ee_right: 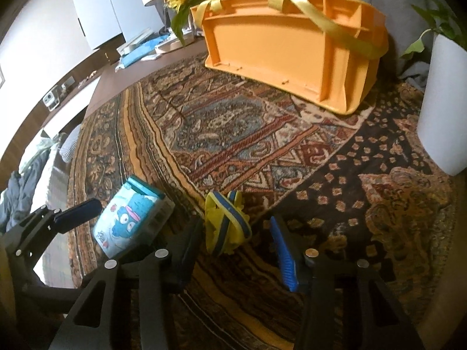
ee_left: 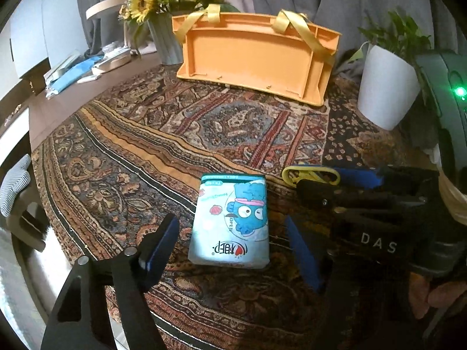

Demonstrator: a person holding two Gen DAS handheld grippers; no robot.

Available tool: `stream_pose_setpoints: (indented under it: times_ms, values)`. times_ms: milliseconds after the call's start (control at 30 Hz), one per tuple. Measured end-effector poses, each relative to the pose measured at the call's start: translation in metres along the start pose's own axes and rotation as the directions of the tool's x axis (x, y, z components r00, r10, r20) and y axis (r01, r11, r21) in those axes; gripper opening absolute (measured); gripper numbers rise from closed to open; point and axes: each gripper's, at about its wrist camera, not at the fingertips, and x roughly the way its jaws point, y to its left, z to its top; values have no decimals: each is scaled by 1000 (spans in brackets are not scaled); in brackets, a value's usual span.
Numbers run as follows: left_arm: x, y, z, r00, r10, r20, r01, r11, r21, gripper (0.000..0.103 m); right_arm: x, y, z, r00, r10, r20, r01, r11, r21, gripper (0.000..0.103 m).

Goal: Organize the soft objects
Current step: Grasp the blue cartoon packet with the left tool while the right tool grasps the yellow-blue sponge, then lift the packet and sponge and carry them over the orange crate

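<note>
Blue-padded left gripper straddles the tissue pack, jaws spread, pads clear of both its sides. Right gripper brackets the yellow-and-blue toy, jaws spread too, pads not touching it. Pack and toy lie side by side on the patterned tablecloth. Further back: orange bin tipped on its side, yellow straps. White plant pot right of it, sunflower vase to its left.
</note>
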Motion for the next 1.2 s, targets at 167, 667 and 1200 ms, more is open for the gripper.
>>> stream_pose_setpoints:
  times_ms: [167,667,1200]
  values:
    - [7,5,-2,1000,-5,-21,4,1000,-10,62,3,4,0,1000,-11,5,11,1000,-18,47]
    - [2,19,0,1000,-10,-14,10,999,41,52,4,18,-1,996,-83,24,84,995,-58,31]
    - [-24,44,22,998,-40,47,39,999,8,52,-38,29,8,983,-141,117,129,985,111,31]
